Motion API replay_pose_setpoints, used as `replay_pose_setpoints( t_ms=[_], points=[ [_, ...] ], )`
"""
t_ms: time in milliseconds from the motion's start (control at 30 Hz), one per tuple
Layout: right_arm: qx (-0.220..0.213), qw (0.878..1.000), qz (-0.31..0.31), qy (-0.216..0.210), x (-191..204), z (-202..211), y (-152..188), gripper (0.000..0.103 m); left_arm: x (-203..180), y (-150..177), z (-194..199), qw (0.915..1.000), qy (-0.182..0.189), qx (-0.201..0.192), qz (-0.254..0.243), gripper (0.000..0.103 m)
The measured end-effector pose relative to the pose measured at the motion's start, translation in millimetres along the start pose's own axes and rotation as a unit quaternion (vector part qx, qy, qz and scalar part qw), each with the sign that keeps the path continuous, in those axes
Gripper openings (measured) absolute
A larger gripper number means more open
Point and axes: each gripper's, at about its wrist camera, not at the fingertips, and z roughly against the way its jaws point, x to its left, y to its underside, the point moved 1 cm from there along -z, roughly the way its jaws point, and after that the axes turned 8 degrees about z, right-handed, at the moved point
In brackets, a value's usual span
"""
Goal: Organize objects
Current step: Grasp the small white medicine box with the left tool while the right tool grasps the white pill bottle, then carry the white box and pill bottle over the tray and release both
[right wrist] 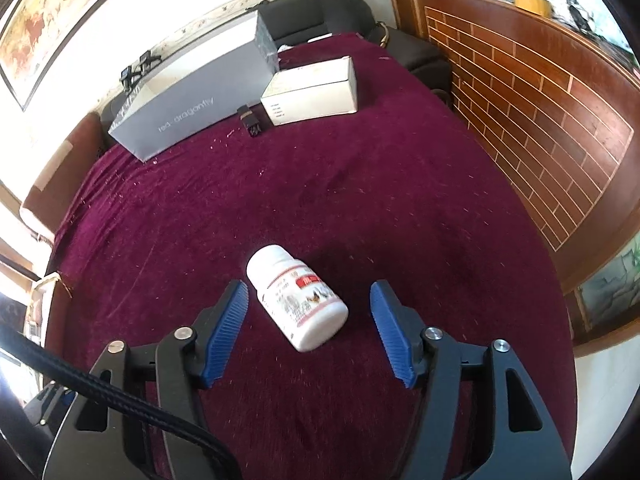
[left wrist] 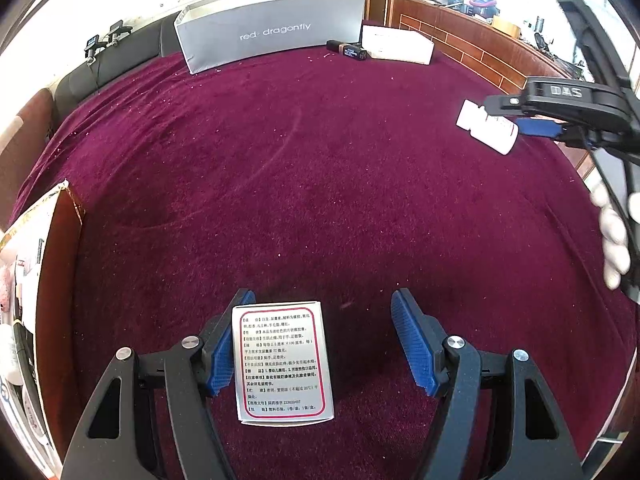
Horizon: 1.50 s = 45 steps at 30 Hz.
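A small white medicine box (left wrist: 283, 362) with a red border and printed text lies flat on the maroon cloth (left wrist: 320, 200), between the open jaws of my left gripper (left wrist: 324, 344), close against the left pad. A white pill bottle (right wrist: 297, 298) lies on its side on the cloth between the open jaws of my right gripper (right wrist: 310, 330), touching neither pad. In the left wrist view the right gripper (left wrist: 520, 114) straddles the same bottle (left wrist: 486, 127) at the right.
A long grey shoe box (left wrist: 272, 26) stands at the far edge with a white carton (left wrist: 396, 46) and a small dark box (left wrist: 347, 49) beside it. A wooden-sided container (left wrist: 56, 280) with several items is at the left. A brick-pattern wooden counter (right wrist: 540, 120) borders the right.
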Motion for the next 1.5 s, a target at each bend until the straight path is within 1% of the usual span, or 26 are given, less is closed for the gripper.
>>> replay_pose_setpoints(
  t_ms=[100,200,300,367,433,467,500,533,567,600,700,767,933,1000,1033,1067,1100,1133,1167,1233,1300,1500],
  points=[
    [0.016,1.000,0.011,-0.006,4,-14,-4,0.065,3,0,1,0.9999,0.009,0.003,0.004,0.064],
    [0.033,0.999,0.002,-0.028,4,-26,-5,0.066,11,-2,3,0.9990,0.035,0.011,0.026,0.064],
    [0.035,0.999,-0.005,-0.040,5,-26,-5,0.067,26,-2,7,0.9958,0.071,0.020,0.054,0.064],
    [0.041,0.999,0.006,-0.032,9,-26,-4,0.067,35,-2,11,0.9935,0.085,0.020,0.073,0.064],
    [0.048,0.998,0.029,-0.008,16,-26,-2,0.066,44,-1,14,0.9924,0.088,0.015,0.085,0.064],
    [0.051,0.998,0.044,0.008,20,-26,-1,0.064,49,-1,16,0.9922,0.085,0.011,0.090,0.064],
    [0.053,0.997,0.057,0.029,24,-27,1,0.057,53,0,17,0.9919,0.085,0.010,0.094,0.064],
    [0.055,0.995,0.071,0.052,29,-26,4,0.047,57,1,18,0.9912,0.086,0.008,0.100,0.064],
    [0.057,0.993,0.077,0.062,32,-25,6,0.042,60,2,18,0.9911,0.085,0.007,0.102,0.064],
    [0.059,0.993,0.080,0.066,35,-23,9,0.033,60,3,18,0.9914,0.083,0.008,0.102,0.064],
    [0.067,0.994,0.074,0.041,43,-15,21,0.033,56,6,17,0.9925,0.080,0.013,0.092,0.064],
    [0.071,0.994,0.080,0.037,51,-9,31,0.033,51,7,16,0.9939,0.071,0.009,0.084,0.064],
    [0.081,0.994,0.076,-0.013,67,9,59,0.034,43,9,16,0.9965,0.048,-0.003,0.068,0.064],
    [0.082,0.994,0.072,-0.021,69,12,64,0.034,40,10,15,0.9972,0.039,-0.010,0.062,0.064],
    [0.080,0.994,0.074,-0.018,70,11,65,0.034,38,12,15,0.9977,0.033,-0.015,0.057,0.064],
    [0.079,0.994,0.075,-0.015,71,11,65,0.034,37,13,15,0.9980,0.030,-0.018,0.053,0.061],
    [0.077,0.994,0.075,-0.010,72,11,65,0.034,37,14,16,0.9982,0.027,-0.020,0.049,0.055],
    [0.077,0.994,0.076,-0.008,73,11,65,0.035,37,15,17,0.9986,0.020,-0.022,0.044,0.036],
    [0.077,0.994,0.076,-0.003,75,10,65,0.036,38,16,19,0.9988,0.016,-0.020,0.041,0.030],
    [0.076,0.994,0.076,0.001,78,10,65,0.043,41,16,21,0.9986,0.021,-0.015,0.046,0.030],
    [0.075,0.994,0.077,0.007,82,8,64,0.046,42,18,28,0.9988,0.011,-0.021,0.042,0.030],
    [0.078,0.990,0.107,0.053,96,5,67,0.046,40,23,49,0.9984,0.007,-0.043,0.037,0.030]
  ],
)
